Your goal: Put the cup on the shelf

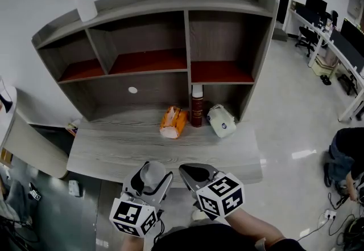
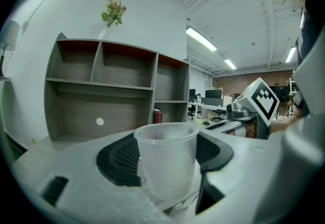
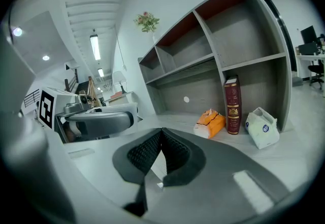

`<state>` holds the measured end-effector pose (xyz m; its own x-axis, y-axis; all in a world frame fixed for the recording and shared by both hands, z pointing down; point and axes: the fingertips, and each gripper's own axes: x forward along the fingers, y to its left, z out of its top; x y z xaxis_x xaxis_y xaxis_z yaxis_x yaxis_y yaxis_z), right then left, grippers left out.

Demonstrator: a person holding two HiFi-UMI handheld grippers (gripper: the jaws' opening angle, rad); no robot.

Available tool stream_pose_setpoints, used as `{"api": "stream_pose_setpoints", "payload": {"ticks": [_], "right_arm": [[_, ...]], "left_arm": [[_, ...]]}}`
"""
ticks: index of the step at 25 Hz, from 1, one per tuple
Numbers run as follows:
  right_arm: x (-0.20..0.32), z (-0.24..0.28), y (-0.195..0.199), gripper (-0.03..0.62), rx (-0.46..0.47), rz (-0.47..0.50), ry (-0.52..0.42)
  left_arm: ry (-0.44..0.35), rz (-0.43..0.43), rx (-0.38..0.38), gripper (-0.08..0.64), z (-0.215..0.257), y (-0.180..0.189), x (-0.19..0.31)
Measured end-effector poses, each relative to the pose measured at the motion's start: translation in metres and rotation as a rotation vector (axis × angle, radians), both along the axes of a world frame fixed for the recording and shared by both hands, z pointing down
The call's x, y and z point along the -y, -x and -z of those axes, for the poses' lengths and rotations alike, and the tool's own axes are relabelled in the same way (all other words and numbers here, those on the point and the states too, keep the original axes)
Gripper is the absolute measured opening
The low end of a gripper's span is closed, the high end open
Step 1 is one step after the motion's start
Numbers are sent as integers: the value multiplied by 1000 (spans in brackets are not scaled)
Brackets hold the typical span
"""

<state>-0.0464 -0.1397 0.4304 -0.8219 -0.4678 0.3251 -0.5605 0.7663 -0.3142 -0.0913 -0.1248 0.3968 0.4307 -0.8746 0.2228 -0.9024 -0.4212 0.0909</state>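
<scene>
Cup (image 2: 166, 164), clear plastic and upright, sits clamped between the pads of the left gripper (image 1: 151, 177), whose jaws stand fairly wide around its wall. It is held over the near edge of the desk (image 1: 114, 147), well short of the shelf (image 1: 187, 45). Just to its right is the right gripper (image 3: 161, 141), with its jaws pressed together and nothing between them. Farther on, the grey desk top is bare up to three things set near its far right. These are an orange pack (image 1: 173, 122) lying on its side, a dark red book (image 1: 197, 106) standing upright just right of it, and a white bag (image 1: 222, 120) right of the book. Behind them rises the shelf. It has a low open bay with a white dot (image 1: 132, 90) on its back panel, and above that three compartments with reddish floors, all holding nothing. A white vase (image 1: 85, 2) of flowers stands on the shelf's top at the far left.
</scene>
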Motion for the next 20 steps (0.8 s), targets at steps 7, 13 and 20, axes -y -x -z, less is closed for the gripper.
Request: {"api": "stream_pose_setpoints", "payload": {"ticks": [7,13,20], "right_arm": [[26,6,-2,0,-7,10,-17],[40,14,12,0,-10,40,-31],[58,31,44,0,-3,92,-60]], "left_arm": [[-26,-23,8,285,14,-6,30],[-17,-46,-8,285,30,0,44],[-36,-57,4,285,51,18,72]]}}
